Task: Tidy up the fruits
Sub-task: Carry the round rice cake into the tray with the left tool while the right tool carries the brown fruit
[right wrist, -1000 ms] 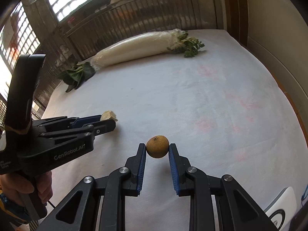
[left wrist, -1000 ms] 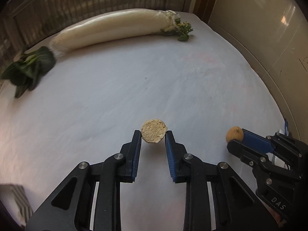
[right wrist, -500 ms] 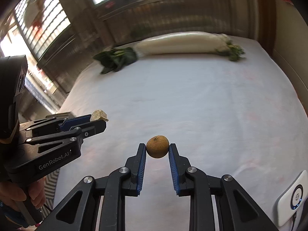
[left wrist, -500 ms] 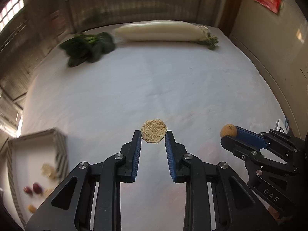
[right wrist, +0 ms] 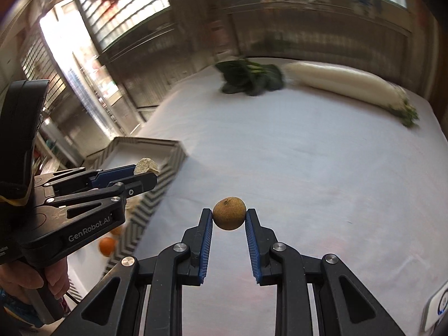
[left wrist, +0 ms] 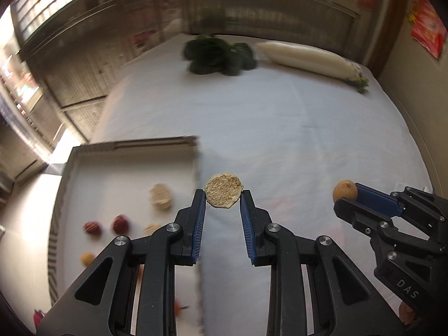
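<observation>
Left gripper [left wrist: 223,196] fingers clamped on a tan round slice [left wrist: 223,194], mid-frame just right of the striped tray's [left wrist: 134,143] rim. Right gripper [right wrist: 229,218] fingers clamped on a small brown fruit [right wrist: 229,213] (above the white counter [right wrist: 308,168]), lower center.

White cloth-covered table [left wrist: 280,145]; grey-and-white chevron-striped tray [right wrist: 156,187]; tan, crumbly round slice [left wrist: 223,194]; brown, speckled round fruit [right wrist: 229,213]; black grippers' blue pads [left wrist: 199,232].
</observation>
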Available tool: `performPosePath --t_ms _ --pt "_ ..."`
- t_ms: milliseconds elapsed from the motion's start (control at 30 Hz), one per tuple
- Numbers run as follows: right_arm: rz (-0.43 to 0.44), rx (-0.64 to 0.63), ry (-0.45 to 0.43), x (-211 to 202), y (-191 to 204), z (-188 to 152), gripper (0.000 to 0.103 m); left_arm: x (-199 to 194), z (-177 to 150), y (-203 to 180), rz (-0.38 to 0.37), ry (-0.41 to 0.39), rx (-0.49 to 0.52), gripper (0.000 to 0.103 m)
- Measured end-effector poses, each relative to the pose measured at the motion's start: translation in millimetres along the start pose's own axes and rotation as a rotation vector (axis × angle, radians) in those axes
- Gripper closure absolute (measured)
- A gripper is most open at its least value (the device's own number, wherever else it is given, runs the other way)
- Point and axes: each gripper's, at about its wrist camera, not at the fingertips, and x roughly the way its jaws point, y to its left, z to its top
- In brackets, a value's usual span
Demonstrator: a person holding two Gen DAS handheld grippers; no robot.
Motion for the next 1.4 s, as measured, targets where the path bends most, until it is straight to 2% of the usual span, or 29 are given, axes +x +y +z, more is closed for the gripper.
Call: performPosePath --t_ms 400,800,1400 --pt "0.083 -0.137 0.039 27.1 71.8 12.4 0.08 -17.1 -34.0 73.7 0.1 0.001 -0.138 0.079" --pt "0.145 -0.246 0.083 60.6 123.8 26.7 0.08 -16.8 -56.9 118.9 0.156 0.031 -0.237 0.079" --pt "0.172 -0.353 0.138 111.1 167.8 50.4 0.08 -3.7 -62.7 147.5 0.172 0.054 -0.309 0.079"
